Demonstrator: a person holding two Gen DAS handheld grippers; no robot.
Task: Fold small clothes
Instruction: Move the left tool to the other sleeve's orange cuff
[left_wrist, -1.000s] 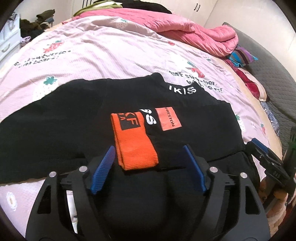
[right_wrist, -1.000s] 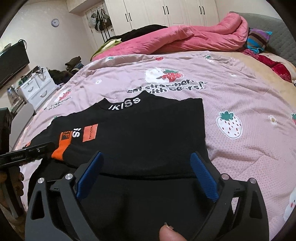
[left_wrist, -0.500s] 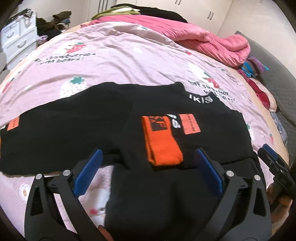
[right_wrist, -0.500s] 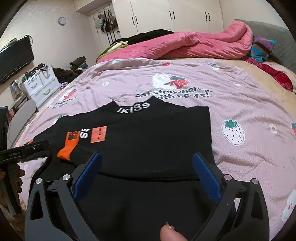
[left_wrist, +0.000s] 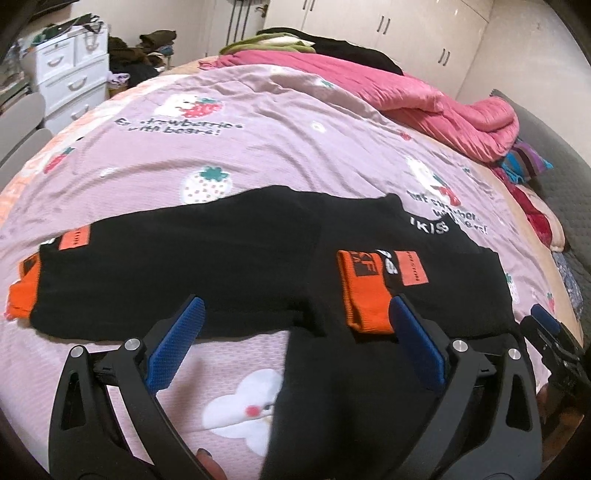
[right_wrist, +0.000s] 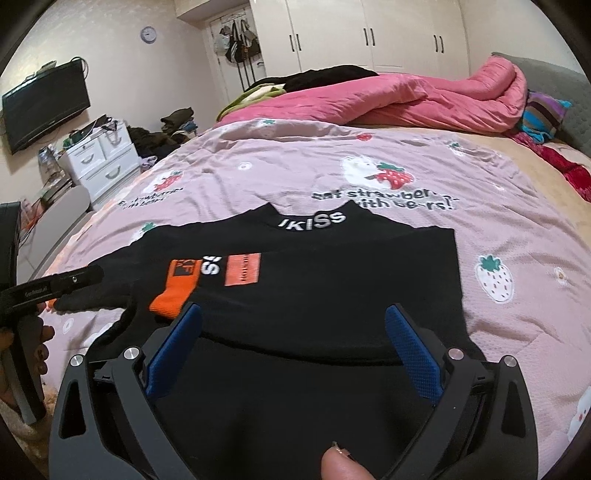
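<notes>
A black top (left_wrist: 229, 266) lies flat on the pink strawberry-print sheet (left_wrist: 258, 147), collar away from the cameras. One sleeve is folded across the chest, its orange cuff (left_wrist: 364, 295) near the middle; the other sleeve stretches out sideways, its orange cuff (left_wrist: 22, 295) lying on the sheet.

The left gripper (left_wrist: 295, 334) hovers over the top's near edge with its blue fingers spread wide, holding nothing. The right gripper (right_wrist: 293, 338) hangs over the lower body of the top, also spread and holding nothing.

A rumpled pink quilt (right_wrist: 406, 99) is heaped at the far side of the bed, with dark clothes (right_wrist: 332, 75) piled behind it and a striped cushion (right_wrist: 543, 116) beside it. White drawers (right_wrist: 99, 162), a wall TV (right_wrist: 44, 103) and white wardrobes (right_wrist: 369, 33) stand beyond the bed.
</notes>
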